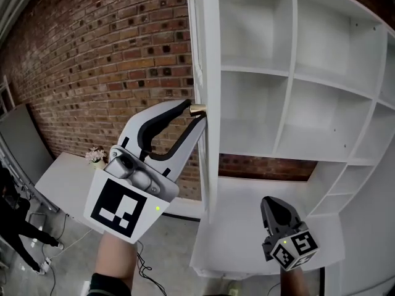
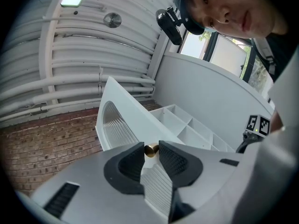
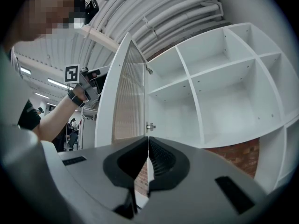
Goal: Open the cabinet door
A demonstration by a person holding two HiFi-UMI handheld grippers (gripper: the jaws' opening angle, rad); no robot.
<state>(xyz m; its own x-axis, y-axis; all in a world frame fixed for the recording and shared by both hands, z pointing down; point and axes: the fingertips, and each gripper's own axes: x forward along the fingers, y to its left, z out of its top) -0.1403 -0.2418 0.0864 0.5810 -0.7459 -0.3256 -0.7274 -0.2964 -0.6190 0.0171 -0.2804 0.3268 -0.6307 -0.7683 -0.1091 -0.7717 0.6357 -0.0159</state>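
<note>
The white cabinet (image 1: 290,73) stands with its tall door (image 1: 210,73) swung out, edge-on in the head view. A small brass knob (image 1: 197,110) sticks out of the door's edge. My left gripper (image 1: 195,111) reaches up to it, and the knob (image 2: 151,149) sits gripped between the two black pads (image 2: 133,160). The ribbed door panel (image 2: 119,125) stretches beyond the jaws. My right gripper (image 1: 281,217) hangs low in front of the cabinet, shut and empty, its pads (image 3: 156,155) pressed together. From there the door (image 3: 128,97) and bare shelves (image 3: 189,83) show.
A brick wall (image 1: 111,60) runs behind and left of the cabinet. A white table (image 1: 68,177) with a small flower pot (image 1: 95,156) stands at the left. A person (image 1: 12,221) stands at the lower left, with cables on the floor nearby.
</note>
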